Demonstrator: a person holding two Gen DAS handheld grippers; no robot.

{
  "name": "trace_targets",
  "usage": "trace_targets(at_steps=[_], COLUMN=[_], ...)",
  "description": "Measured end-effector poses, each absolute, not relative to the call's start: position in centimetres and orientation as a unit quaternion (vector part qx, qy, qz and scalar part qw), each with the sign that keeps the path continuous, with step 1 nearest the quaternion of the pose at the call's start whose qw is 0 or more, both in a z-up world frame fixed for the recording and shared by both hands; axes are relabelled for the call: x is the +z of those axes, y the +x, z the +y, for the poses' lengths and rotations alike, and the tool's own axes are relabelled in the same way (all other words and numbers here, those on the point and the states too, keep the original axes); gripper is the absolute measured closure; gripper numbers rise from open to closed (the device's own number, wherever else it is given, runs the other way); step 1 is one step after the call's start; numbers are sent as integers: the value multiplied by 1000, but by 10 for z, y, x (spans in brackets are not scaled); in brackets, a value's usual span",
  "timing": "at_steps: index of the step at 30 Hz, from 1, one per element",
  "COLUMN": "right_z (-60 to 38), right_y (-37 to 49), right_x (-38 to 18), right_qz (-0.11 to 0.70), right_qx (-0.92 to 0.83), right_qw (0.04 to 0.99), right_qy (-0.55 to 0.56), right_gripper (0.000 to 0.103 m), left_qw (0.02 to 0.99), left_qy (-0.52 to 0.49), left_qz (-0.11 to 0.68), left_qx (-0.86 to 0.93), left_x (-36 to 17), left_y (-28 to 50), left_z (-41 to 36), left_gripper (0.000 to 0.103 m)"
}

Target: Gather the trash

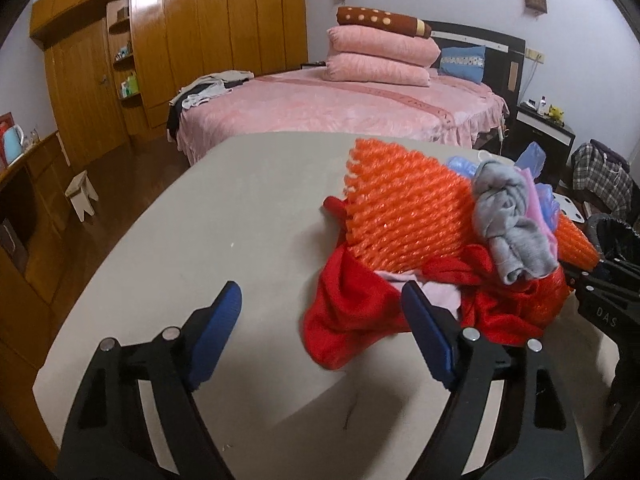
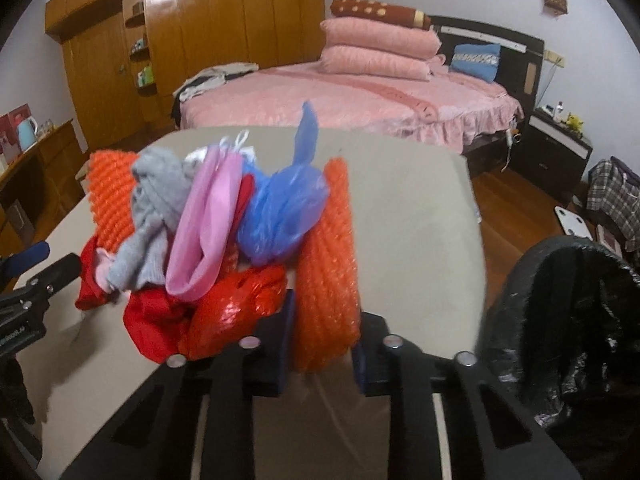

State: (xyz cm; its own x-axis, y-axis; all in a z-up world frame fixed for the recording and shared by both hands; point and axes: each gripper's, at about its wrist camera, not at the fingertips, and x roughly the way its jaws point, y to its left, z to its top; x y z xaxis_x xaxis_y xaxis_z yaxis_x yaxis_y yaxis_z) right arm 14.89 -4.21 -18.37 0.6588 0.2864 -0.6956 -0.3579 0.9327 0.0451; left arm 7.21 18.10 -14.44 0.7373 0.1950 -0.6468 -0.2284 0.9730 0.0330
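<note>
A pile of trash lies on the beige table point(image 1: 200, 240): an orange bubble-wrap sheet point(image 1: 400, 208) point(image 2: 324, 264), a grey sock point(image 1: 508, 220) point(image 2: 156, 216), a red cloth point(image 1: 352, 320) point(image 2: 152, 320), a pink cloth point(image 2: 212, 224), a blue plastic bag point(image 2: 280, 216) and a shiny red bag point(image 2: 236, 312). My left gripper point(image 1: 320, 300) is open, just left of the pile, its right finger against the red cloth. My right gripper point(image 2: 324, 320) is shut on the near edge of the orange bubble wrap.
A bin lined with a black bag point(image 2: 572, 320) stands at the table's right side. Behind the table are a pink bed point(image 1: 340, 108), a wooden wardrobe point(image 1: 180, 40), a small stool point(image 1: 82, 196) and a dark nightstand point(image 2: 560, 152).
</note>
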Motion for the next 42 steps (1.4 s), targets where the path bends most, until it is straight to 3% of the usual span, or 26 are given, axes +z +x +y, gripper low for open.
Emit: trace_targets(at_steps=[4,7,11,13,24,31,32,35,36,42], right_z=[-41,-42,-43,-43,-53,-51,-51,-50,-51,-47], right_y=[151,152,152,152,143,143,143,142,142,141], right_x=[-188,-189,-188,-187,-162,-161,-164,-171,-172,-180], right_qz=[384,388,385,382,355,360,362,368,370,375], right_qx=[182,178,175,175,171,174,173,170,169,169], right_qw=[904,903,905,906,919,916,915,913,912,910], right_qy=[-49,-46,-48,-50,-25,-34,-37,-42,-43,-52], right_gripper=[91,91,91,91,92,92,92,92,92,92], left_qw=[927,923,922,925,939,934,932,930,929,921], left_qy=[-36,-47,-57,-63,-90,-84,-85,-86,-86,-90], left_qz=[361,373,379,371,319,339,343,349,348,370], left_qx=[98,78,51,51,93,80,79,82,86,81], left_x=[-156,-161,-164,-162,-129,-136,-137,-142,-143,-151], left_y=[80,86,89,86,53,56,58,58,56,57], left_z=[184,184,180,181,192,182,183,185,188,196], left_gripper=[39,56,91,94,96,93,88,58,54,52])
